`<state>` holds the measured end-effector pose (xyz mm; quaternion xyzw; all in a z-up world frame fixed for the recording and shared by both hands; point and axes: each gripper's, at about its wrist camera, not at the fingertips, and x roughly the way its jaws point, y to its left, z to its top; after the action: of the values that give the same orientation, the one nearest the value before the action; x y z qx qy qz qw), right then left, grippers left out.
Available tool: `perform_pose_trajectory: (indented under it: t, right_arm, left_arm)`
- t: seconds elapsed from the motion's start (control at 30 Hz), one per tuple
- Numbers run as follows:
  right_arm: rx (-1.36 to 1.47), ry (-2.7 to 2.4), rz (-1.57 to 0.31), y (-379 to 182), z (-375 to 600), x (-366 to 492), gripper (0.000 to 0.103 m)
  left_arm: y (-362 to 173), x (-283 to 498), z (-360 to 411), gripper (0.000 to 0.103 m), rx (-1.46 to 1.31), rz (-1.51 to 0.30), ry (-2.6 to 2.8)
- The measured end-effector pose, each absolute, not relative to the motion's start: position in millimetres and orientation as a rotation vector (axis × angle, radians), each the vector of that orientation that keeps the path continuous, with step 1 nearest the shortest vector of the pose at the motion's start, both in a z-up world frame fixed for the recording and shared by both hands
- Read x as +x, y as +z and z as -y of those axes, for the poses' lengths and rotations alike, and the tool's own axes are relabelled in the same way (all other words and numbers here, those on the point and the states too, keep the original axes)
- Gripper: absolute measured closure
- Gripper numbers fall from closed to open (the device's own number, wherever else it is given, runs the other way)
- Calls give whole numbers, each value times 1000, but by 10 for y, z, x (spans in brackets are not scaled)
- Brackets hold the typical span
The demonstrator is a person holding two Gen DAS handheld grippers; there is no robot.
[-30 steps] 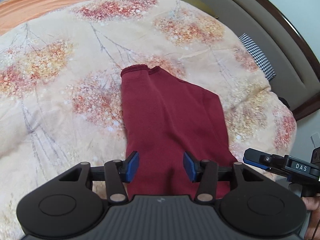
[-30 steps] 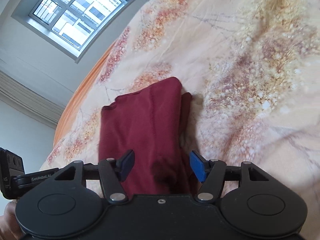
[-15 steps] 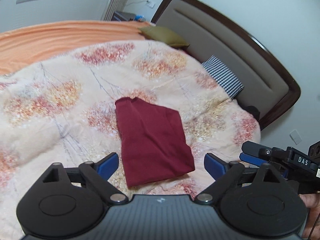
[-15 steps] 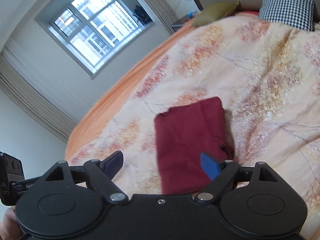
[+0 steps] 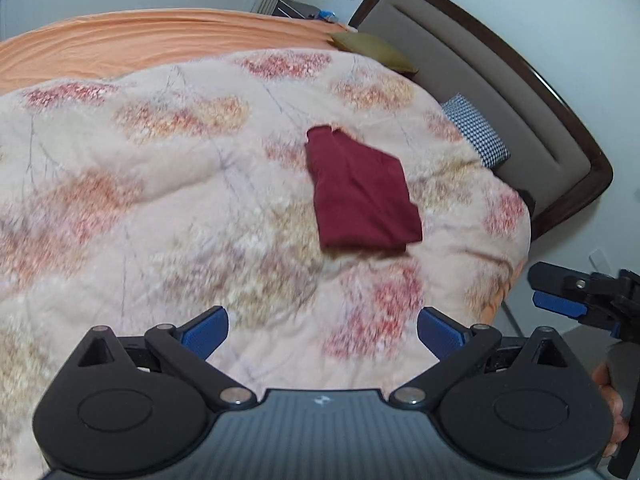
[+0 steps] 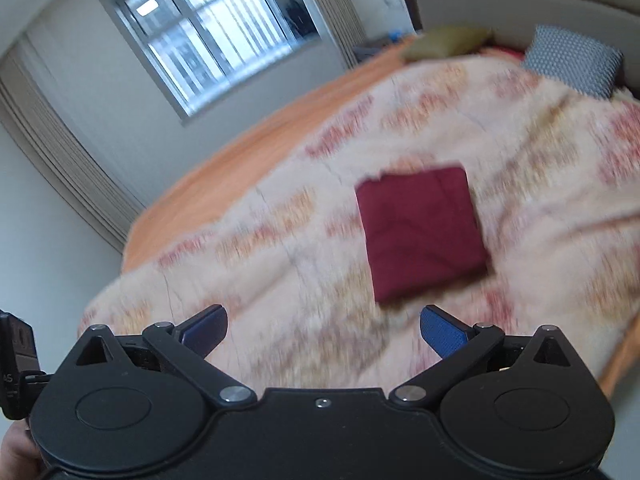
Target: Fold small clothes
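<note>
A dark red garment point(image 5: 362, 196) lies folded into a flat, roughly square bundle on the floral quilt point(image 5: 160, 208); it also shows in the right wrist view point(image 6: 420, 232). My left gripper point(image 5: 322, 334) is open and empty, held well back from the garment, above the quilt. My right gripper point(image 6: 323, 332) is open and empty too, also pulled back from it. The right gripper's blue-padded tip point(image 5: 560, 300) shows at the right edge of the left wrist view. The right wrist view is motion-blurred.
The bed has an orange sheet point(image 5: 140, 40), an olive pillow point(image 5: 372, 48) and a checked pillow point(image 5: 476, 132) against a dark-framed headboard point(image 5: 520, 92). A window point(image 6: 216, 32) and curtains stand on the far wall. The quilt's edge drops off at the right point(image 5: 516, 248).
Both grippers opened wide, let go of the red garment and drew back and up from it. The garment now lies folded on the quilt, further away in both views.
</note>
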<state>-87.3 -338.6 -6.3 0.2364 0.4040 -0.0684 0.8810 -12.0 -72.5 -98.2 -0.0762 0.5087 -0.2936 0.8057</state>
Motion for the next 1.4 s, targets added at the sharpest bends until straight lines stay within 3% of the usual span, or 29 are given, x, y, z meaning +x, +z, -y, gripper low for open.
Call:
perform_pose_trajectory:
  t: [0.17, 0.53, 1.4]
  right_arm:
    - [403, -212, -921, -188, 3160, -1031, 1]
    - [298, -243, -710, 548, 3364, -1119, 1]
    - [348, -304, -747, 408, 3491, -1034, 1]
  left_arm:
    - [-841, -312, 748, 0, -136, -1057, -660]
    - [-101, -252, 1254, 0, -19, -875, -667]
    - [-352, -100, 1438, 1, 14, -930, -678]
